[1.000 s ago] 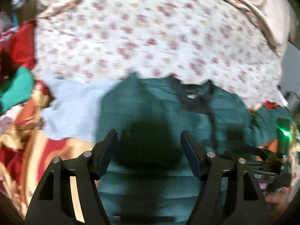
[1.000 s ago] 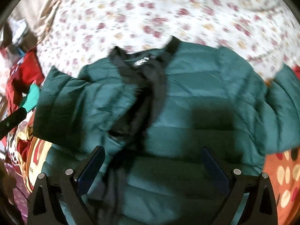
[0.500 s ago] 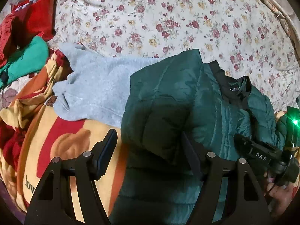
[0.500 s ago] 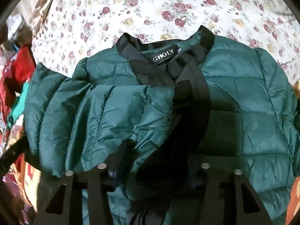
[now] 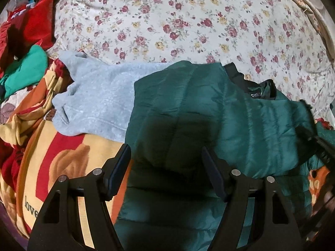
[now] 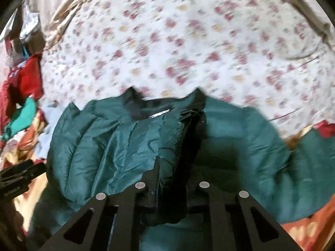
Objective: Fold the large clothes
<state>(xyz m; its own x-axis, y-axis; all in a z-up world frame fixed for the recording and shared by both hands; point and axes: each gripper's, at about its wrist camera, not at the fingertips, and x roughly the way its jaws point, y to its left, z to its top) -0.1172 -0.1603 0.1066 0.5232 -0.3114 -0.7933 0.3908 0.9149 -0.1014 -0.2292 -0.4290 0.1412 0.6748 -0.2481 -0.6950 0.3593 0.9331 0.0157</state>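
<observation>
A dark green quilted jacket [image 5: 209,115] with a black collar lies on the bed, its left side folded over the body. My left gripper [image 5: 165,167] is open and empty, just above the jacket's near left part. In the right wrist view the jacket [image 6: 125,142] fills the lower frame. My right gripper [image 6: 173,179] is shut on the jacket's front edge with its black zipper band, near the middle. The left gripper's body [image 6: 18,177] shows at the left edge there.
A grey sweatshirt [image 5: 98,100] lies left of the jacket, partly under it. A floral sheet [image 5: 188,21] covers the bed behind. Red and green clothes [image 5: 25,48] are heaped at the far left. An orange and red patterned blanket [image 5: 52,163] lies at the near left.
My right gripper has closed on the jacket's front edge and pulled back, lifting it. My left gripper stayed open and drew back a little from the folded left side.
</observation>
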